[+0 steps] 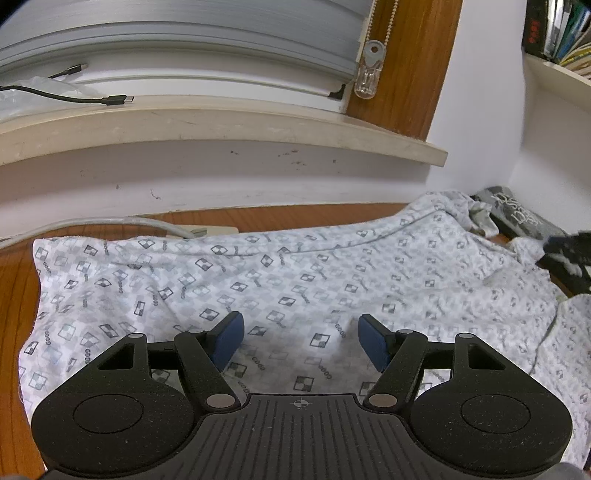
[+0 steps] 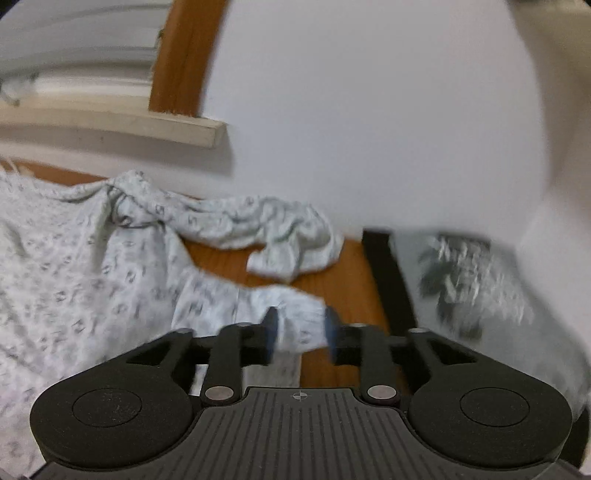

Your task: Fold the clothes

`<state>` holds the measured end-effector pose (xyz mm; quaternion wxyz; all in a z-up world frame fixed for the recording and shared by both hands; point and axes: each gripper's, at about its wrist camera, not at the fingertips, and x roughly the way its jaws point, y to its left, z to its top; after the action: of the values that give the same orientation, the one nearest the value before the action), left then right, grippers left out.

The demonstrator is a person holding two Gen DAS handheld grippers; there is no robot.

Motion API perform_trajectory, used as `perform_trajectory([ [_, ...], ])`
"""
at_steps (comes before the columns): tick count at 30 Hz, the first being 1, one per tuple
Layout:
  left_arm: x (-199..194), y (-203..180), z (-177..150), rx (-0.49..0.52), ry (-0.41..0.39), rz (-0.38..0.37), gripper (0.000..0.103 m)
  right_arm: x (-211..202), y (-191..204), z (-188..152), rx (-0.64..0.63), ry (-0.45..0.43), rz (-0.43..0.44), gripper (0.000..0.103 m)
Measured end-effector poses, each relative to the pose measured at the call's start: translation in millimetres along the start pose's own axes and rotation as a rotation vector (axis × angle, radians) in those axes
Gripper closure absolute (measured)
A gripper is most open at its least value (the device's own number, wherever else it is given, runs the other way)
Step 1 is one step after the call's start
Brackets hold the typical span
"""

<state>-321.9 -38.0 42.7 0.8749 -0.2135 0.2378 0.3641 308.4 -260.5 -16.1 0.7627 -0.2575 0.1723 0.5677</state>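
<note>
You face a white wall (image 1: 221, 177) beneath a pale windowsill (image 1: 229, 127), where a black cable (image 1: 74, 96) lies. Grey blinds (image 1: 184, 37) hang above, beside a wooden frame (image 1: 406, 66). A wooden tabletop (image 1: 14, 280) spreads below; a bookshelf (image 1: 557, 44) stands right.

Black USB cable (image 1: 66, 96) on the windowsill (image 1: 221, 125), books (image 1: 565, 33) on a white shelf (image 1: 554, 79).
</note>
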Motion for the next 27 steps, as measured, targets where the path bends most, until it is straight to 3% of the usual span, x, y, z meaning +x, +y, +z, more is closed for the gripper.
perform_trajectory([
  [6, 0, 0, 0, -0.003, 0.000, -0.006, 0.030, -12, -25, -45, 0.154, 0.102, 0.129, 0.057],
  [10, 0, 1, 0, -0.005, 0.000, -0.010, 0.030, -9, -14, -54, 0.161, 0.108, 0.182, 0.059],
  [11, 0, 1, 0, -0.005, 0.000, -0.011, 0.030, -10, -10, -54, 0.144, 0.104, 0.191, 0.068],
  [12, 0, 1, 0, -0.005, -0.001, -0.012, 0.030, -10, -6, -53, 0.127, 0.099, 0.199, 0.085],
  [13, 0, 1, 0, -0.007, -0.001, -0.013, 0.030, -10, -3, -53, 0.091, 0.100, 0.181, 0.097],
  [15, 0, 2, 0, -0.004, -0.001, -0.019, 0.030, -11, 4, -52, -0.007, 0.105, 0.107, 0.099],
  [19, -1, 6, -1, -0.004, 0.000, -0.044, 0.029, -1, -20, -48, -0.069, 0.130, -0.170, 0.099],
  [22, -1, 6, -1, 0.003, 0.001, -0.045, 0.029, 8, -34, -44, -0.007, 0.144, -0.186, 0.095],
  [24, -1, 4, -1, 0.013, 0.003, -0.040, 0.028, 10, -30, -38, -0.003, 0.132, -0.210, 0.083],
  [27, -1, 1, -2, 0.027, 0.005, -0.028, 0.027, -2, -18, -24, 0.001, 0.003, -0.301, 0.061],
])
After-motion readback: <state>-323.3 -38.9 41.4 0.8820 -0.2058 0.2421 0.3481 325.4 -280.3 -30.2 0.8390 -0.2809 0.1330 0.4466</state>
